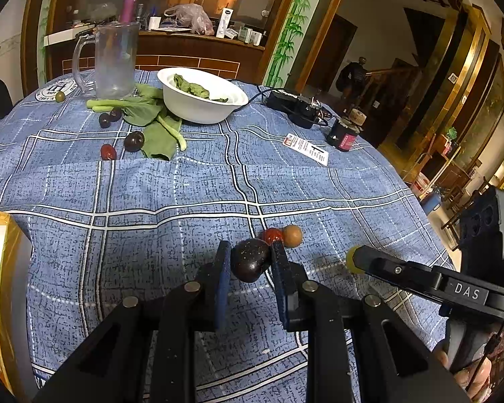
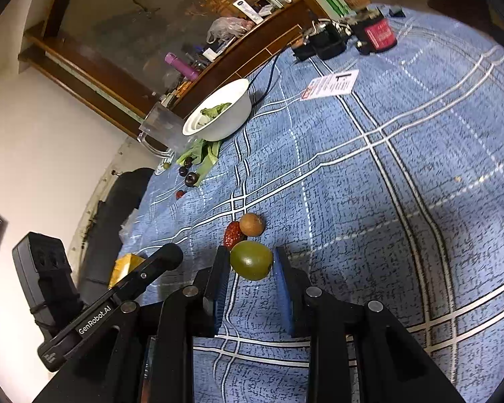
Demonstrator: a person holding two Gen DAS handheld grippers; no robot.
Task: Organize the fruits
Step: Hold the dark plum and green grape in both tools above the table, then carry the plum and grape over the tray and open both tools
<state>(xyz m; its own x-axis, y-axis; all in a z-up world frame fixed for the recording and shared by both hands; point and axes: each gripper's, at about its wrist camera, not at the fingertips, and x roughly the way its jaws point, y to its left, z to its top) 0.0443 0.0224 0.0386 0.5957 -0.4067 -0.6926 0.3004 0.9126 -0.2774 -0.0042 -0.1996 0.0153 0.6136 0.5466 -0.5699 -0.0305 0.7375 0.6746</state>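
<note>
**A:** What are you holding right now?

**B:** I'm gripping a dark purple, speckled round plum [image 1: 250, 260] in the left gripper [image 1: 248, 262], both blue pads clamped on its sides, just above the blue plaid tablecloth [image 1: 171, 208]. In the right gripper [image 2: 252, 262] I'm pinching a smooth green round fruit [image 2: 251, 259] the same way, across its widest part

**A:** How are they handling?

**B:** I'm judging both as light but smooth-skinned, so they may be slipping if I'm squeezing off-centre. The plum looks soft enough to bruise, so I'm keeping the pads on its middle and not pressing harder than needed

**A:** What's lying just beyond?

**B:** A wrinkled red date [image 2: 232, 233] and a tan, matte round fruit [image 2: 251, 224] are sitting touching each other on the cloth, just past my fingertips. The date looks dry and firm; I'd be taking it across its short side

**A:** And farther off?

**B:** More dark plums [image 1: 134, 141] and a red date [image 1: 108, 152] are lying near loose green leaves [image 1: 158, 134], well apart from me, with a white round bowl [image 1: 198, 107] holding greens and a clear plastic jug [image 1: 116, 60] behind them
</note>
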